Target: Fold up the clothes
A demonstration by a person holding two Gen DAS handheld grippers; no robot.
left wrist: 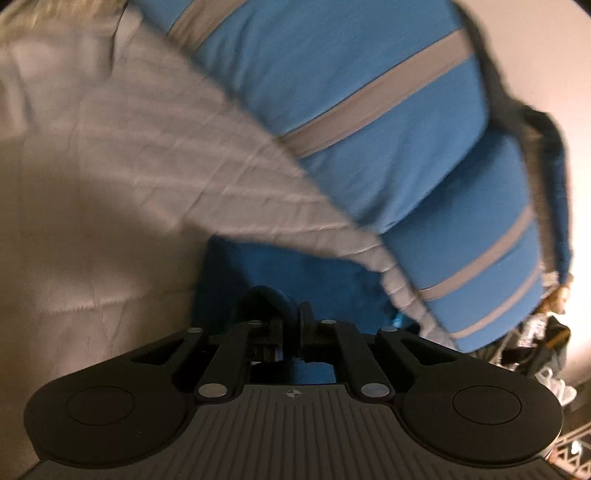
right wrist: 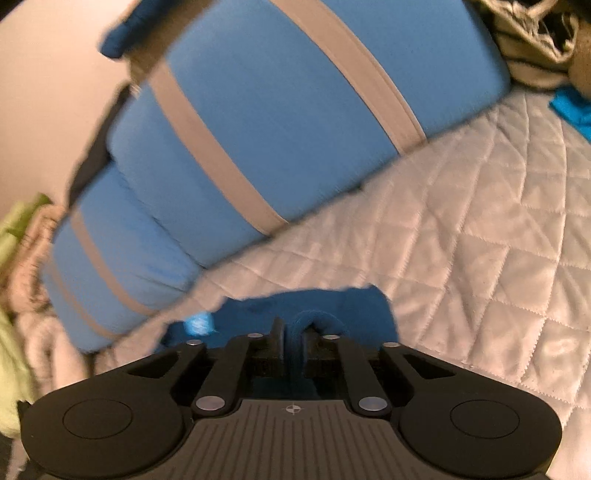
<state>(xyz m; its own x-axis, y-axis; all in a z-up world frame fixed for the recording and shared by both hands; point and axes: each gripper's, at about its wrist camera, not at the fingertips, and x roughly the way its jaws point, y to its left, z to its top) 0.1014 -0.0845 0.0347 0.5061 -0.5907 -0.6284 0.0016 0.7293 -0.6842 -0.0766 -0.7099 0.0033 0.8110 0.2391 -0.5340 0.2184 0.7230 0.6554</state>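
A blue garment with grey stripes (left wrist: 369,110) lies folded over on a white quilted bed cover (left wrist: 129,155). My left gripper (left wrist: 291,325) is shut on a dark blue edge of this garment (left wrist: 280,266), low over the cover. In the right wrist view the same striped garment (right wrist: 258,110) spreads ahead. My right gripper (right wrist: 293,339) is shut on another dark blue edge of it (right wrist: 332,306), close above the quilted cover (right wrist: 461,221). Both views are blurred by motion.
A pile of other clothes lies at the far right in the left wrist view (left wrist: 546,332). In the right wrist view a green and beige heap (right wrist: 18,258) sits at the left, a beige garment (right wrist: 535,33) and a turquoise piece (right wrist: 572,107) at the upper right.
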